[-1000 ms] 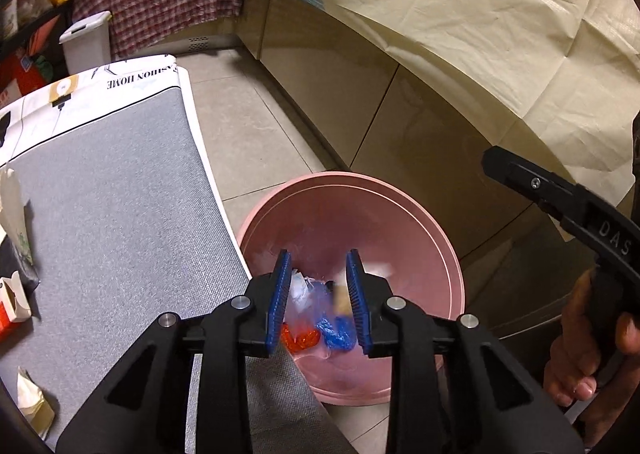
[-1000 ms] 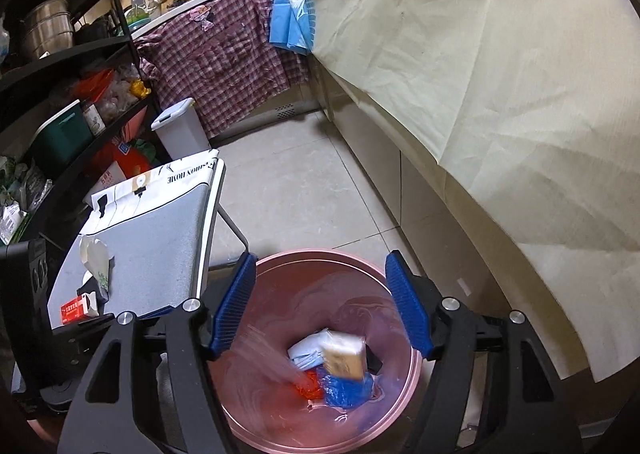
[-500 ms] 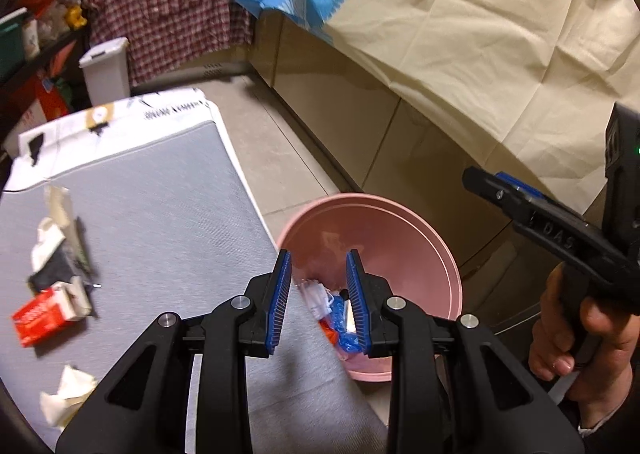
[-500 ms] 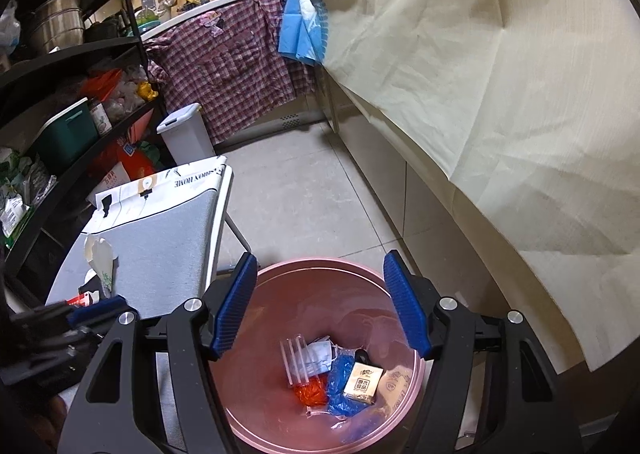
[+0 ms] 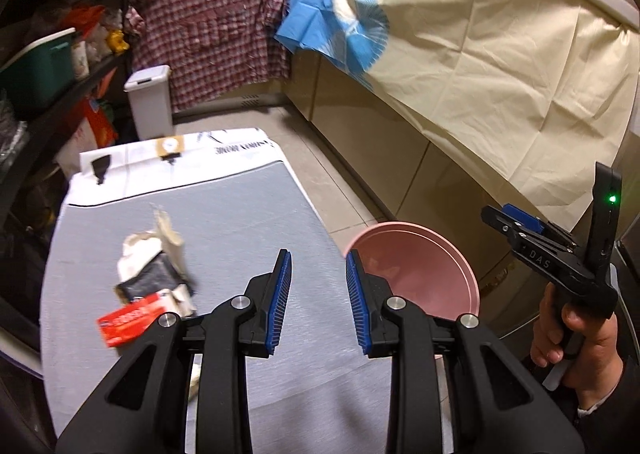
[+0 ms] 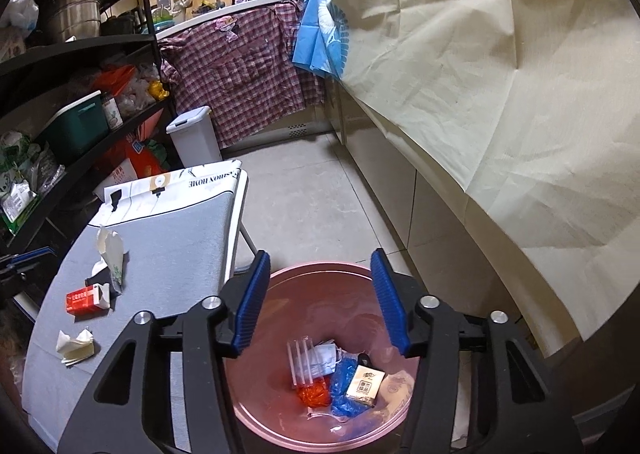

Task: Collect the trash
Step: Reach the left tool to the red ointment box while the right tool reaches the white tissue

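The left tool (image 5: 319, 302) hangs over the grey worktop (image 5: 240, 222) with its 2 blue pads a narrow gap apart and nothing between them. The trash on the worktop lies to the left of this tool and a little beyond it: a red packet (image 5: 130, 320), a dark wrapper (image 5: 150, 280) touching it, and a torn cream paper carton (image 5: 168, 234) behind them. This pile is blurred, so the exact pieces are hard to separate. In the right wrist view a crumpled paper (image 6: 76, 346) also lies near the worktop's near edge, apart from the pile.

The right tool (image 6: 320, 302) is over the pink bin (image 6: 316, 270), which stands on the floor just beside the worktop. Its jaws have just been closing, yet they stand apart, and no thing is between them. Inside the bin, below this tool, lie a clear plastic piece (image 6: 306, 362), an orange wrapper (image 6: 314, 394), a blue wrapper (image 6: 344, 390) and a small tan box (image 6: 366, 384), all touching one another. A hand (image 5: 576, 342) holds the right tool's grip.
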Action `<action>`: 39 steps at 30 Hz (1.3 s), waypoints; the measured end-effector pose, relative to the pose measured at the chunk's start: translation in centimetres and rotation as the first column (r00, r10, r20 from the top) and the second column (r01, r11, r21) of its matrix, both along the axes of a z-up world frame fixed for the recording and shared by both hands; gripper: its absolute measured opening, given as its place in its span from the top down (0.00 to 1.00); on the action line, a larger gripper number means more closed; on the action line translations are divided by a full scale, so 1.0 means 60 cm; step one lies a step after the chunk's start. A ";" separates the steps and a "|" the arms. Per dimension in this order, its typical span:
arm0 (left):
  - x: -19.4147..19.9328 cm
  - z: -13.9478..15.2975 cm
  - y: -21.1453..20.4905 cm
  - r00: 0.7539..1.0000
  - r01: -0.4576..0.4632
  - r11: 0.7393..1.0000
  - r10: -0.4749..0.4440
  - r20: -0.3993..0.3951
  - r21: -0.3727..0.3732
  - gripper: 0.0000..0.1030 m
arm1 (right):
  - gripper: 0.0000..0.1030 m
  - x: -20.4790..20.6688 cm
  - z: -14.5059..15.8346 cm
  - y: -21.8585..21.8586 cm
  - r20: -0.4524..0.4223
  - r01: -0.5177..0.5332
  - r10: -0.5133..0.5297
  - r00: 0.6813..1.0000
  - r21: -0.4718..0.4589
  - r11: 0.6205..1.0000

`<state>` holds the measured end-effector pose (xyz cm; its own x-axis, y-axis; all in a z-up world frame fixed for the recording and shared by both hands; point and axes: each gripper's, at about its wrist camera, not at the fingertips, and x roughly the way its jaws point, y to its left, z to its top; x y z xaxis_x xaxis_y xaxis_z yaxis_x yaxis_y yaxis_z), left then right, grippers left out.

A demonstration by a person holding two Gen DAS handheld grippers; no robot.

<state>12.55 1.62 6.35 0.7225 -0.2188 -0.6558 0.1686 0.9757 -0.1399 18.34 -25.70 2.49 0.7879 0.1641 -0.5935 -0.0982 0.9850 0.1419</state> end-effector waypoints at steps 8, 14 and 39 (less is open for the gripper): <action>-0.011 0.029 0.139 0.998 -0.041 0.998 0.039 0.038 0.049 0.73 | 0.74 -0.030 0.016 0.027 0.038 -0.045 0.044 0.998 0.024 0.999; -0.007 0.029 0.249 0.996 -0.074 0.995 0.070 0.047 0.069 0.73 | 0.87 -0.039 0.024 0.069 0.069 -0.104 0.101 0.992 0.042 0.994; 0.073 -0.181 0.276 0.970 0.124 0.990 -0.105 -0.222 0.073 0.49 | 0.84 0.009 -0.053 0.316 -0.042 -0.430 0.434 0.900 0.089 0.899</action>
